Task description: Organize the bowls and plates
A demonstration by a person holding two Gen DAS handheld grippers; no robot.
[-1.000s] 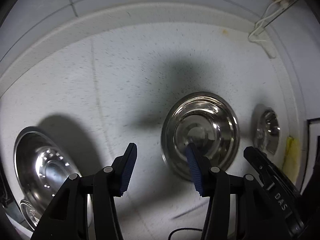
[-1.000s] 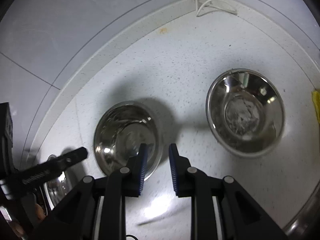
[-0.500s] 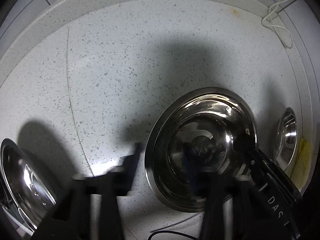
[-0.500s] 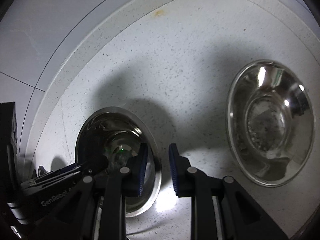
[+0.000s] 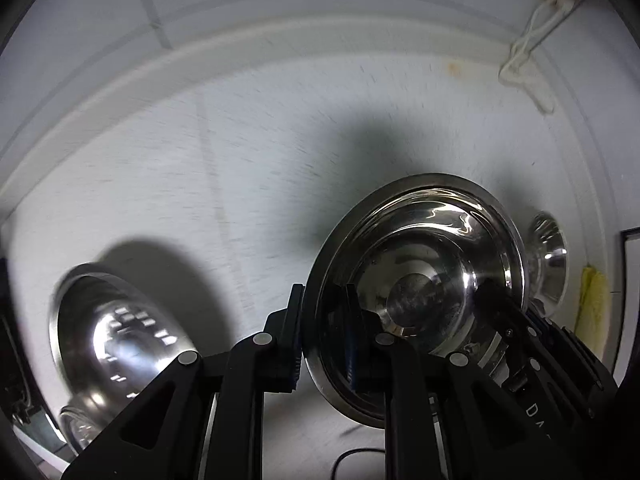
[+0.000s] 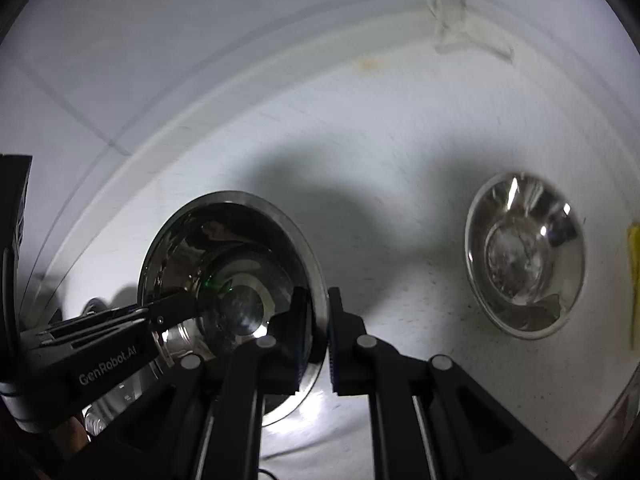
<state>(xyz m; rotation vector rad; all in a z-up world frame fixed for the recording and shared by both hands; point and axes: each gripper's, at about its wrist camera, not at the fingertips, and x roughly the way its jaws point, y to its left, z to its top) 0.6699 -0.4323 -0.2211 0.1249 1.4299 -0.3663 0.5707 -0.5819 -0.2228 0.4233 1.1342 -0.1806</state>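
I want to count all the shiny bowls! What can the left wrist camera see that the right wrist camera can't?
Only the left wrist view shows the large steel bowl at far left.

Only the right wrist view gives a full look into the small bowl on the right; the left view catches just its edge.

Both show the middle bowl, with the left gripper pinching one side of its rim and the right gripper pinching the opposite side, plus the speckled counter and white cord.

A white speckled desk (image 5: 248, 184) is seen, on which a steel bowl (image 6: 524, 256), another bowl (image 5: 116, 340) and a yellow cloth (image 5: 594, 308) are laid
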